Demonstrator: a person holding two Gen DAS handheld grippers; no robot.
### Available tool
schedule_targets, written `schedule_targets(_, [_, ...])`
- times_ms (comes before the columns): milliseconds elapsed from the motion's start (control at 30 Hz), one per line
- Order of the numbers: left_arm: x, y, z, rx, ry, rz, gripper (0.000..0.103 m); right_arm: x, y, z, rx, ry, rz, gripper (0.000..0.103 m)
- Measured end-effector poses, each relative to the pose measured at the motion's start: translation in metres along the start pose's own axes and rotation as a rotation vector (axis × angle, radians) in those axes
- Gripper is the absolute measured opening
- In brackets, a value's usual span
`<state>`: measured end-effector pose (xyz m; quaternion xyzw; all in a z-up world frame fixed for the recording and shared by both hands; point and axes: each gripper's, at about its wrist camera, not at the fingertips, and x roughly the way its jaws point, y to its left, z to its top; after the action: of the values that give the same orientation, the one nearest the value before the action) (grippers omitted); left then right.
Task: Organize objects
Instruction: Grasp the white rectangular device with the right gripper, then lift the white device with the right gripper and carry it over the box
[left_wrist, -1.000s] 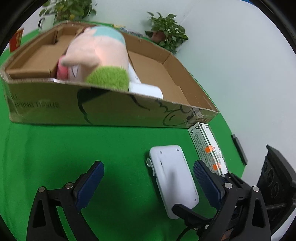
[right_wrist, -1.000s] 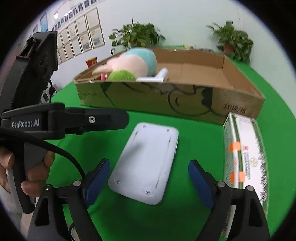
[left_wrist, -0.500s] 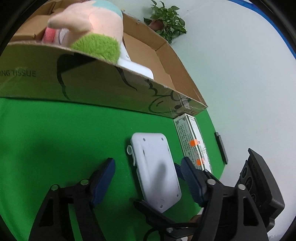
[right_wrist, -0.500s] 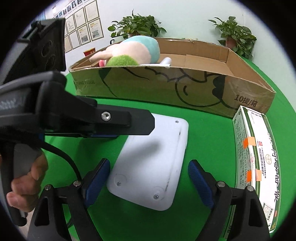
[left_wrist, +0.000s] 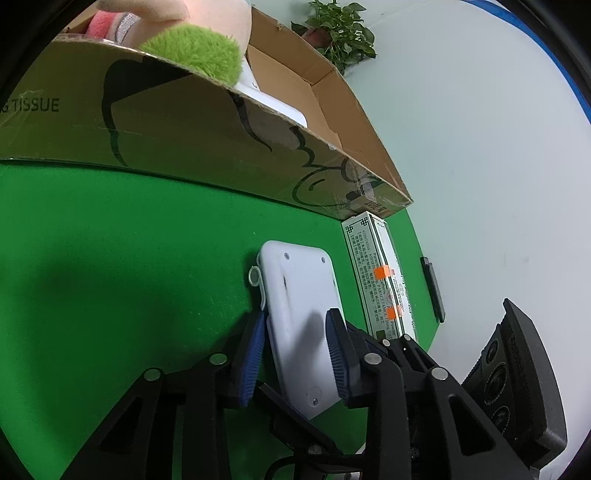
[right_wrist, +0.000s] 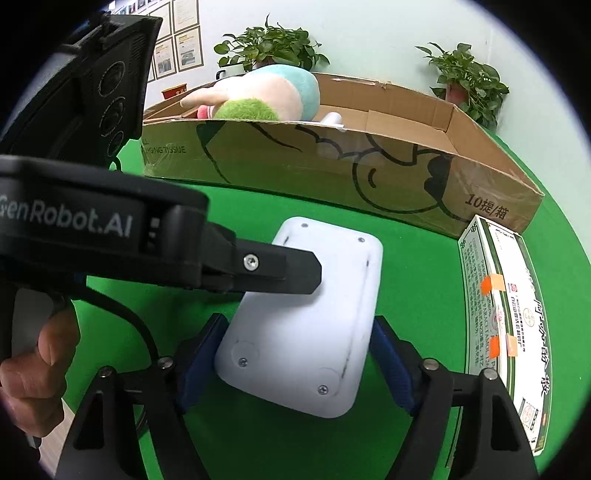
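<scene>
So the white flat device (right_wrist: 306, 317) is lying on the green surface (left_wrist: 110, 240), just in front of the near wall of the cardboard box (right_wrist: 332, 173), underside up with its little screws showing; both hand-held grippers are crowding it at once.

The left hand-held gripper (left_wrist: 295, 354) comes at it from the near-left side; its jaws are closing with the device between them, the left blue pad (left_wrist: 253, 358) right against the device's edge and the other pad over its top face; I can't tell if they're really pressing yet. In the right wrist view one black finger of it lies across the device's top-left part.

The right hand-held gripper (right_wrist: 295, 365) straddles the near end of the device; its jaws are closing too, but the blue pads (right_wrist: 199, 362) are apart from the device's sides with a bit of gap on each side — nothing gripped there.

A person's hand (right_wrist: 37, 369) is wrapped round the left gripper's handle at the left edge of the right wrist view.

To the right of the device lies a long white-and-green medicine box (right_wrist: 502, 314) with orange tape strips, its far end near the box's right corner; inside the cardboard box there's a plush toy (right_wrist: 258, 96) at the left end — pink, teal and a fuzzy green bit; potted plants (right_wrist: 269, 48) stand behind against the wall.
</scene>
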<state>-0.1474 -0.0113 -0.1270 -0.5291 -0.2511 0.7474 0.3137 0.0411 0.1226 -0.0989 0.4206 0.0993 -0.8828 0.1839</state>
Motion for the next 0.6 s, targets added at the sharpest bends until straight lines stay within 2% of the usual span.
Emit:
schedule_targets(267, [-0.004, -0.001, 0.006, 0.018, 0.007, 0.020, 0.023, -0.009, 0.003, -0.013, 0.017, -0.004, -0.013, 0.076])
schedule_targets(300, [-0.002, -0.006, -0.005, 0.019, 0.004, 0.020, 0.022, -0.008, -0.001, -0.011, 0.020, -0.006, -0.013, 0.075])
schedule_targets(400, [-0.007, -0.008, -0.005, 0.026, 0.000, 0.019, 0.022, -0.005, -0.012, -0.004, 0.032, -0.014, -0.013, 0.075])
schedule_targets(433, [-0.016, -0.005, -0.019, 0.029, -0.003, 0.019, 0.022, -0.006, -0.013, -0.003, 0.036, -0.020, -0.017, 0.075])
schedule_targets(600, [-0.033, -0.009, -0.020, 0.050, -0.020, 0.025, 0.021, -0.009, -0.020, 0.003, 0.044, -0.045, -0.015, 0.074])
